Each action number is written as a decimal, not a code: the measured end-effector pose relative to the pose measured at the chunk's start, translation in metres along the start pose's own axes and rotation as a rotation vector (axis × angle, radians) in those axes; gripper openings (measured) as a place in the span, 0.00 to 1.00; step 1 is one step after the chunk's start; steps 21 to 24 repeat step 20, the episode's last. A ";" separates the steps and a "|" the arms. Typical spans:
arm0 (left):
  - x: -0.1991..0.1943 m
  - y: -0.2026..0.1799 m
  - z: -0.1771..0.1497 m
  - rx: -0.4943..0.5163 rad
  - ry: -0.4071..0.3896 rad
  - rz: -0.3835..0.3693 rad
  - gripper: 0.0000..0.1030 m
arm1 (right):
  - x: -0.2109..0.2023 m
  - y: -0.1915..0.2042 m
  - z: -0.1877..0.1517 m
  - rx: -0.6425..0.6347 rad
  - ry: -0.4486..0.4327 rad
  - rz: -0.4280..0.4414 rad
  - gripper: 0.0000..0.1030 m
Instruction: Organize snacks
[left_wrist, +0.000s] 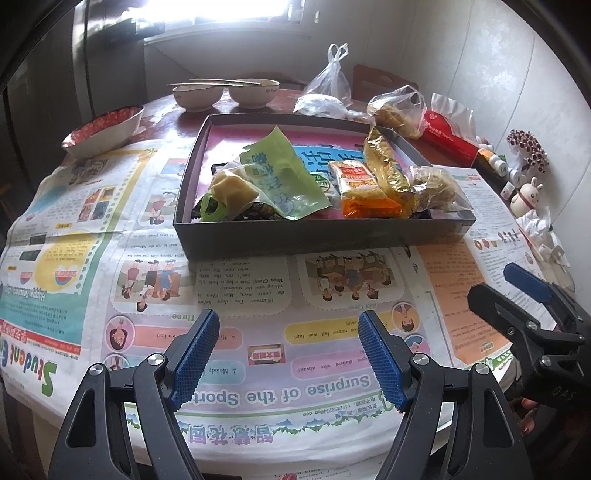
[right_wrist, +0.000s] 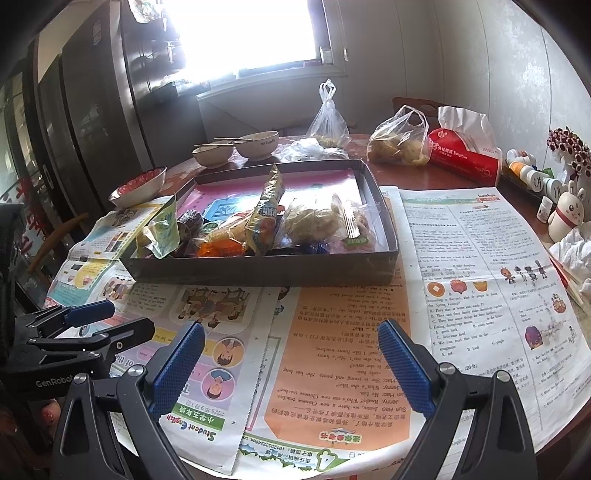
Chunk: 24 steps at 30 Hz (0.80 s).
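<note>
A shallow dark box (left_wrist: 295, 236) (right_wrist: 258, 267) stands on newspaper in the middle of the table. It holds several snack packs: a green pack (left_wrist: 284, 173) (right_wrist: 164, 229), an orange and gold pack (left_wrist: 365, 192) (right_wrist: 264, 218), and a clear bag of pale snacks (left_wrist: 436, 184) (right_wrist: 314, 221). My left gripper (left_wrist: 288, 358) is open and empty, held above the newspaper in front of the box. My right gripper (right_wrist: 291, 365) is open and empty, also in front of the box. Each gripper shows at the edge of the other's view: the right one (left_wrist: 532, 295) and the left one (right_wrist: 92, 321).
Newspaper (left_wrist: 240, 314) (right_wrist: 480, 277) covers the near table. Behind the box are two bowls with chopsticks (left_wrist: 225, 92) (right_wrist: 236, 146), a red-patterned bowl (left_wrist: 103, 129) (right_wrist: 138, 186), plastic bags (left_wrist: 399, 110) (right_wrist: 400, 142) and a red tissue pack (left_wrist: 450, 136) (right_wrist: 465, 155). Small bottles and a rabbit figure (right_wrist: 569, 214) stand at the right.
</note>
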<state>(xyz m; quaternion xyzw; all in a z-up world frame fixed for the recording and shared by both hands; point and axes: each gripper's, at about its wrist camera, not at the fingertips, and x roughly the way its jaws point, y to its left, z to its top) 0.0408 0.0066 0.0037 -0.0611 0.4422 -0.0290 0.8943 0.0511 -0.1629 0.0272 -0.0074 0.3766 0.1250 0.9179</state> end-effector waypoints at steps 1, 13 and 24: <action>0.001 0.001 0.000 -0.003 0.004 -0.005 0.77 | -0.001 0.000 0.000 -0.003 -0.005 -0.001 0.92; 0.001 0.002 0.001 -0.022 0.013 -0.022 0.77 | 0.002 -0.014 0.009 0.014 0.004 -0.010 0.93; -0.004 0.020 0.013 -0.066 -0.023 -0.014 0.77 | 0.010 -0.029 0.018 0.058 0.036 0.000 0.98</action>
